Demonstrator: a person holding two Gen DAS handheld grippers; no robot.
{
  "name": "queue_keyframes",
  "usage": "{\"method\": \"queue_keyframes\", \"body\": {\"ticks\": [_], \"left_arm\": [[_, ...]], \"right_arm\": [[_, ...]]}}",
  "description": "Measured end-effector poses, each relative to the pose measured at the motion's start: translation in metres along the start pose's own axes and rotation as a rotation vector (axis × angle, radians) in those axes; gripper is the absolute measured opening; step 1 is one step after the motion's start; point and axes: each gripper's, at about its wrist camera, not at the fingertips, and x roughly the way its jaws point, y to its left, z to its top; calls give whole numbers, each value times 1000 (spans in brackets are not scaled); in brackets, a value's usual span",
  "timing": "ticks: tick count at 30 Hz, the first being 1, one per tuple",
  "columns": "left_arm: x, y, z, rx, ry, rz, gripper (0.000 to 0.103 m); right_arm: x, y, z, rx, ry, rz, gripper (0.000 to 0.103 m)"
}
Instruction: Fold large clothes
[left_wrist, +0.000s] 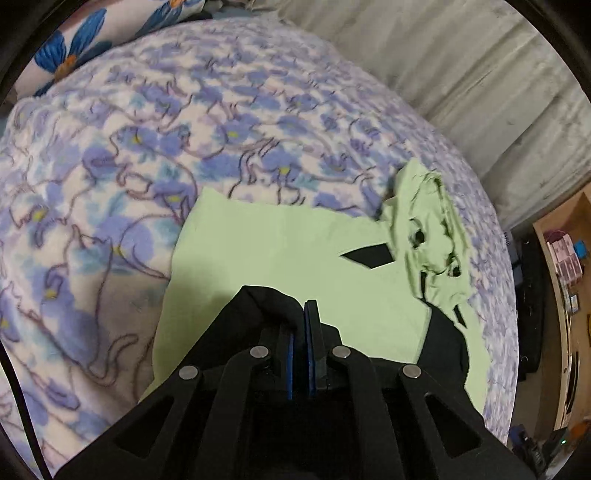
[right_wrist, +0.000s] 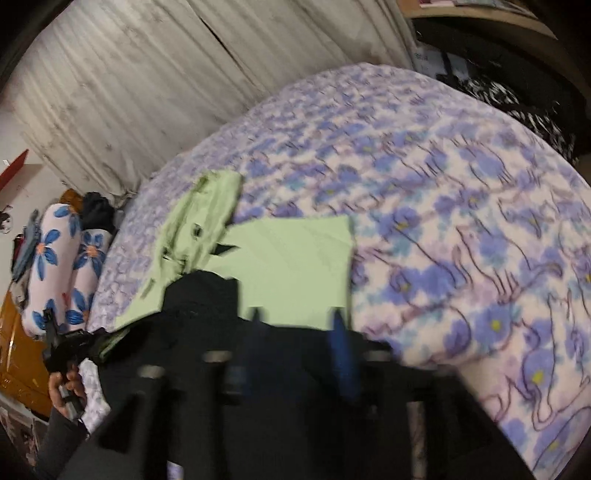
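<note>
Across the floral bedspread (left_wrist: 110, 155) the garment (left_wrist: 288, 251) lies spread, pale green with black parts, flat enough that a fold can run along a clean edge. Its left corner sits square on the bedspread, which suggests that side is already laid out. Nearer the middle, the left gripper (left_wrist: 303, 314) has its jaws pressed together on a ridge of the black fabric (left_wrist: 266, 299), bunched up over the left finger; I judge it holds this edge so the cloth can be carried over the green panel without slipping. Further right, a crumpled green part (left_wrist: 428, 229), perhaps a sleeve or collar, is heaped near the bed's edge and is not yet smoothed. By the right wrist view, the right gripper (right_wrist: 295, 314) has its jaws apart with only green cloth seen beyond the blurred tips and nothing pinched between them; it looks free to take a fresh grip. Curtains (left_wrist: 461, 74) hang behind the bed.
</note>
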Motion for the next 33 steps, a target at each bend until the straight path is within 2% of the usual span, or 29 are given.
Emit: {"method": "queue_keyframes", "body": {"ticks": [2, 3, 5, 7, 9, 13, 17, 20, 23, 25, 27, 28, 31, 33], "left_arm": [[5, 6, 1, -2, 32, 3, 6], [7, 10, 1, -6, 56, -1, 10], [5, 17, 3, -18, 71, -8, 27], [1, 23, 5, -21, 77, -24, 63], [-10, 27, 7, -6, 60, -42, 68], [-23, 25, 10, 95, 74, -38, 69], [-32, 17, 3, 291, 117, -23, 69], [-41, 11, -12, 489, 123, -7, 68], [-53, 3, -35, 725, 69, 47, 68], [-55, -4, -53, 893, 28, 108, 68], [-51, -9, -67, 1015, 4, 179, 68], [-44, -11, -74, 1077, 0, 220, 64], [-21, -18, -83, 1192, -3, 291, 52], [-10, -25, -83, 1224, -20, 308, 51]], "right_arm": [[10, -10, -4, 12, 34, -22, 53], [14, -13, -5, 17, 47, -26, 53], [23, -24, -12, 39, 89, -19, 53], [32, -31, -19, 58, 121, -11, 53], [39, -35, -27, 68, 147, -18, 53], [49, -38, -39, 74, 179, -30, 53], [56, -44, -43, 105, 192, -12, 53], [58, -47, -46, 122, 191, 1, 53], [57, -47, -47, 114, 190, 1, 54], [57, -46, -47, 110, 192, -1, 54], [58, -46, -47, 110, 192, -5, 54], [59, -45, -48, 109, 193, -8, 54], [61, -44, -48, 103, 193, -18, 54], [63, -42, -47, 100, 190, -25, 54]]}}
